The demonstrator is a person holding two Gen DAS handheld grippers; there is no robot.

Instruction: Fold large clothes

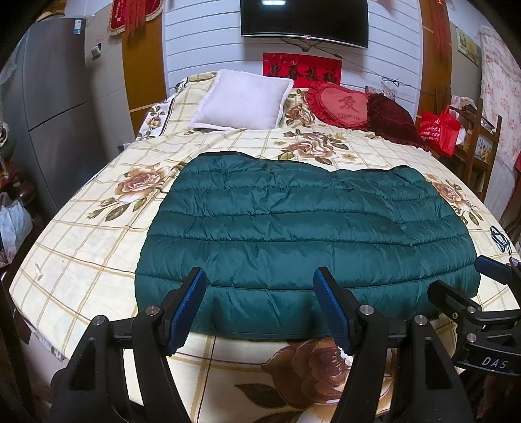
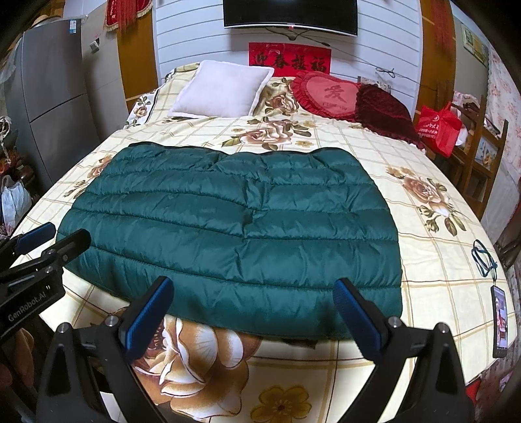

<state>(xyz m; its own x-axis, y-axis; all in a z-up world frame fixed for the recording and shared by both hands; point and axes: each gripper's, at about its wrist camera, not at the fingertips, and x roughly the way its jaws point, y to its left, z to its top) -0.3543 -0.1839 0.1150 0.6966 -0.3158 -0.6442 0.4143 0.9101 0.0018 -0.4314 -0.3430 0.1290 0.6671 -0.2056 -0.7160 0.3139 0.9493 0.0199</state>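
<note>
My left claw (image 1: 260,306) hangs spread above the near hem of the green quilted jacket (image 1: 293,227), pinching nothing; my right claw (image 2: 254,312) is spread the same way over that hem, its own pads clear of the fabric. The jacket lies flat and folded on the floral bed (image 1: 97,260), sleeves hidden from me. A lanyard with a card (image 2: 499,322) lies near the bed's right edge. Beyond sit a white pillow (image 1: 244,101) and a red heart cushion (image 1: 342,104); the wall television (image 1: 304,22) is cut off at the top.
</note>
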